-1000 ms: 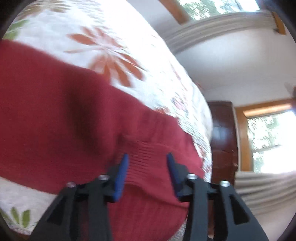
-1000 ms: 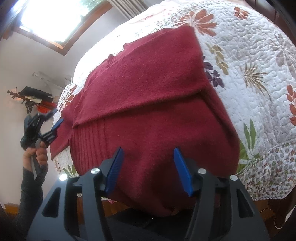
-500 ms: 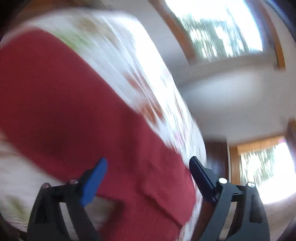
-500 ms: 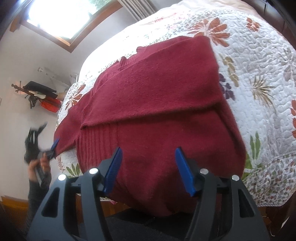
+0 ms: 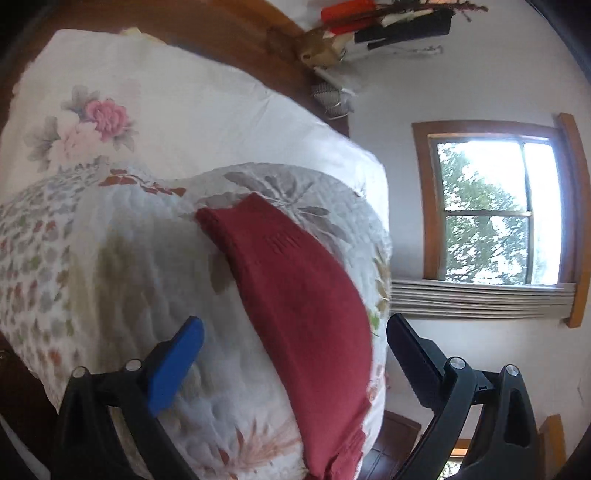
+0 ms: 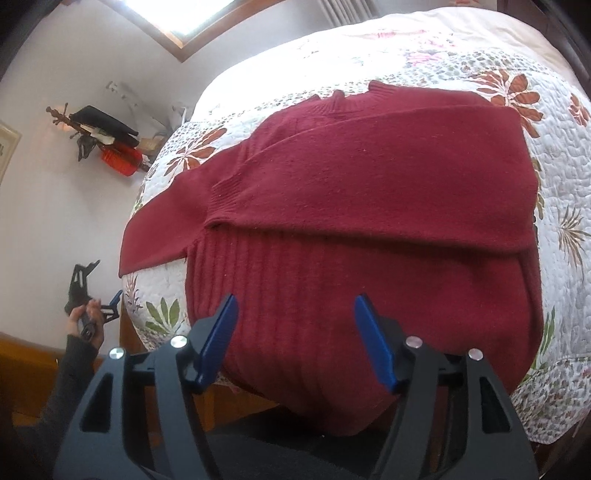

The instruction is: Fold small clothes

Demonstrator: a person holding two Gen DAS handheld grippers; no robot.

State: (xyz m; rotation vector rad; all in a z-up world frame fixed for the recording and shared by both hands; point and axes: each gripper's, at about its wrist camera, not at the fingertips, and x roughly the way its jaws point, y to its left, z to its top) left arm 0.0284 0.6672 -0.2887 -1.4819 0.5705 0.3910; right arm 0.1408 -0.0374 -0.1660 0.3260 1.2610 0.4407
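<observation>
Black two-finger grippers (image 6: 295, 336) with blue pads (image 6: 218, 338), silver screws (image 6: 178, 342), a dark knit sleeve (image 6: 70, 365)

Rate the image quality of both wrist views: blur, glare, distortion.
Left wrist: slight motion blur on the red sweater, window bright but readable, strong fisheye bending. Right wrist: sharp sweater, skylight blown out, bed bulging.

A dark red knit sweater (image 6: 369, 206) lies flat on the bed, one sleeve folded across its body.
</observation>
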